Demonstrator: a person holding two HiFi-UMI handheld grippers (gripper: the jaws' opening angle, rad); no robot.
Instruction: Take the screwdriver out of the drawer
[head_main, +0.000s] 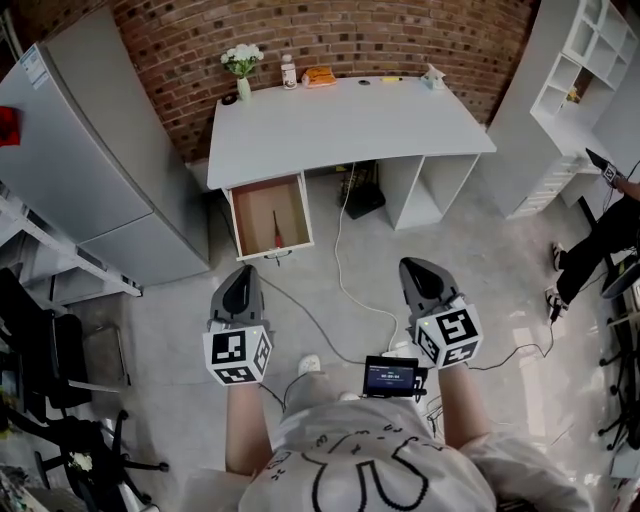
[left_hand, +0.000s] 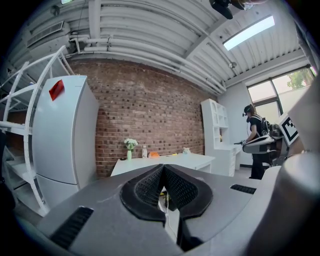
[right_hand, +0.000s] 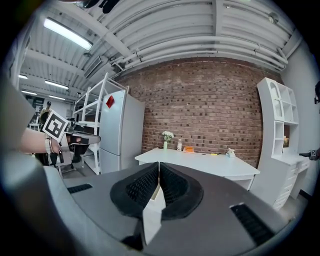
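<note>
Left grey gripper (head_main: 240, 270) and right grey gripper (head_main: 413, 266), jaws pressed together empty, face the open wooden drawer (head_main: 256, 210), whose thin screwdriver (head_main: 276, 228), seemingly red-handled, looks stiff and light: pinch the handle.

I see the desk (head_main: 350, 125) against the wall (head_main: 330, 30). The drawer (head_main: 240, 215) stands open under the desk's left end, with the screwdriver (head_main: 277, 228) inside. A fridge (head_main: 90, 150) stands left of the desk, a shelf unit (head_main: 570, 100) right, and the left gripper (head_main: 243, 272) and right gripper (head_main: 412, 266) are before it.
</note>
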